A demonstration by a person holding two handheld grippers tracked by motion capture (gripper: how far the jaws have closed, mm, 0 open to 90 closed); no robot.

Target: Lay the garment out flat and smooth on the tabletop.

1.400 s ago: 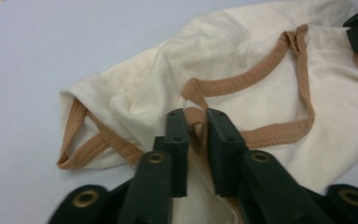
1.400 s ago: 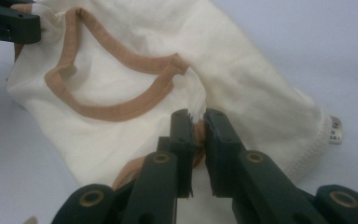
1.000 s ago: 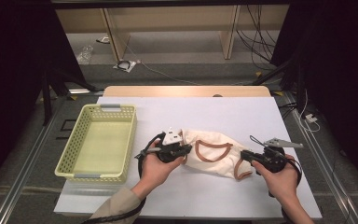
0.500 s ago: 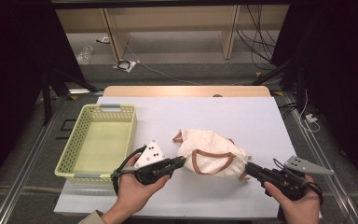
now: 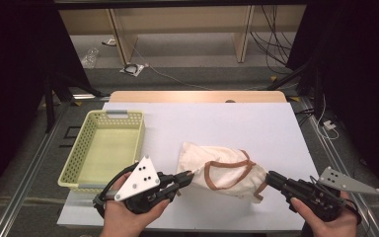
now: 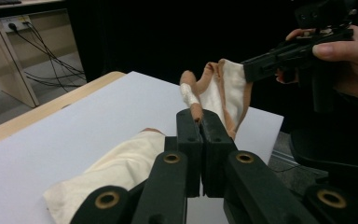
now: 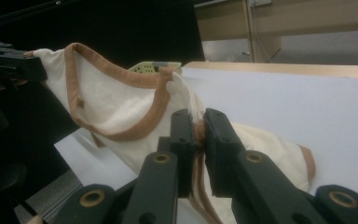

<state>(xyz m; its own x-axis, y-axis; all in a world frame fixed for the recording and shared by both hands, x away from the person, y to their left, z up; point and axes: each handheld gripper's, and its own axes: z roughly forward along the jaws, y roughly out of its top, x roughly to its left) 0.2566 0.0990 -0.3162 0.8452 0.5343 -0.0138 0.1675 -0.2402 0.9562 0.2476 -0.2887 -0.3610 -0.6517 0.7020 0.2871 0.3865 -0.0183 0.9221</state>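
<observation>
The garment (image 5: 222,173) is a small cream top with tan-brown binding round its openings, and it reads as thin, light and thoroughly limp: it will sag and fold wherever it is not held, it will not slip much between rubbery pads, and nothing about it is fragile. My judgement is that the bound edges are the best places to take hold, since the doubled trim gives the jaws something thicker and firmer than the plain cloth, and two holds well apart will spread it where a single hold would let it bunch. That is how it is held now. The left claw (image 5: 186,177), in the lower middle of the high view, has its jaws clamped together on a strip of the brown trim (image 6: 196,112), which shows in the left gripper view pinched at the jaw tips. The right claw (image 5: 271,178), lower right in the high view, is likewise closed on the trimmed edge (image 7: 199,133), with the cloth squeezed between its jaws in the right gripper view. The garment hangs between the two, its near side lifted and the rest trailing on the white counter (image 5: 217,123), right of the pale yellow basket (image 5: 81,170) at the left of the frame.
</observation>
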